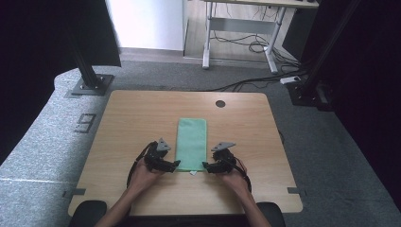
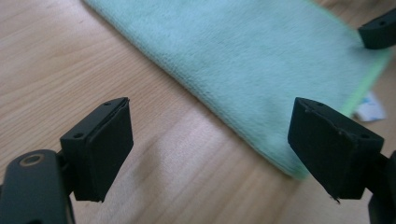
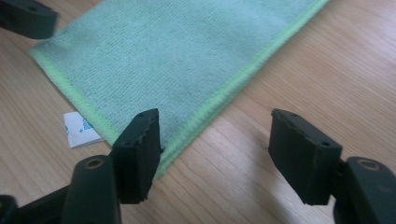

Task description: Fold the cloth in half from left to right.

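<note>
A white tag [image 3: 80, 129] peeked out in the right gripper view. The cloth's [image 1: 191, 144] near corners lay beside both grippers' [image 1: 176, 164] [image 1: 205, 165] spread fingers.

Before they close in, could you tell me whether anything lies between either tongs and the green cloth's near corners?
Nothing visible does: left tongs and right tongs, both open, flank the green cloth over bare table.
</note>
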Motion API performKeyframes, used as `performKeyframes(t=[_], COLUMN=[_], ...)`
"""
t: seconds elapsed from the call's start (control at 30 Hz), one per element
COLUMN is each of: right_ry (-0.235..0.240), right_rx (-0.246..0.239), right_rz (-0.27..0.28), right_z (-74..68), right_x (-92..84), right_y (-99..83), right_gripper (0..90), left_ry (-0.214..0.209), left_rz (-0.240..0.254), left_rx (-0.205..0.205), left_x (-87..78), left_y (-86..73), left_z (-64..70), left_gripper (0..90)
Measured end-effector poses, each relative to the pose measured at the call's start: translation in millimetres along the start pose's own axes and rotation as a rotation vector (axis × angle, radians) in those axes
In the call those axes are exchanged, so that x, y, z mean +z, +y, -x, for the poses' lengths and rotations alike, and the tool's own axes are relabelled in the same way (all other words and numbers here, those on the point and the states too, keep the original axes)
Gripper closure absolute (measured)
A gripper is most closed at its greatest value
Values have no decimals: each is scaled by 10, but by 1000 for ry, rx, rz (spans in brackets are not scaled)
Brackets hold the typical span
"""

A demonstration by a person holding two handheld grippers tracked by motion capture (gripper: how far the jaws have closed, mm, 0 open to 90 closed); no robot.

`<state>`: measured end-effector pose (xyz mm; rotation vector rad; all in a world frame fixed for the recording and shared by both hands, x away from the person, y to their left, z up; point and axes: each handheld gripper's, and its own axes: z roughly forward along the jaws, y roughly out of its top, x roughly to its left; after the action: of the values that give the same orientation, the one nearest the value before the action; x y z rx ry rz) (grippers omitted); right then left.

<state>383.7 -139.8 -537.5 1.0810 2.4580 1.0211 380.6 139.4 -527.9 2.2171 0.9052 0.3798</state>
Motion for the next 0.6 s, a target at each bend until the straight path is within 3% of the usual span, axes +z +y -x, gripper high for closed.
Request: performKeyframes(t=[0.1,0.33,0.43,0.6], right_ry=[-5,-17,-22,-31], right_rx=[14,20,32,35], right_rz=[8,16,15,-4], right_z=[70,226,291,361], right_x=[-82,-231,-257,-238], right_y=[-36,-153,-198,-273], right_gripper=[264,143,125,43], left_ry=[-16,-6,10,49], left_rz=[-4,-40,-53,-94], left_rx=[-6,-39,-48,-27], left_x=[-92,-196,-220,-189], left_y=[-72,-266,-346,-421], left_z=[-33,-132,-153,-183], left_gripper=[138,97,82,27])
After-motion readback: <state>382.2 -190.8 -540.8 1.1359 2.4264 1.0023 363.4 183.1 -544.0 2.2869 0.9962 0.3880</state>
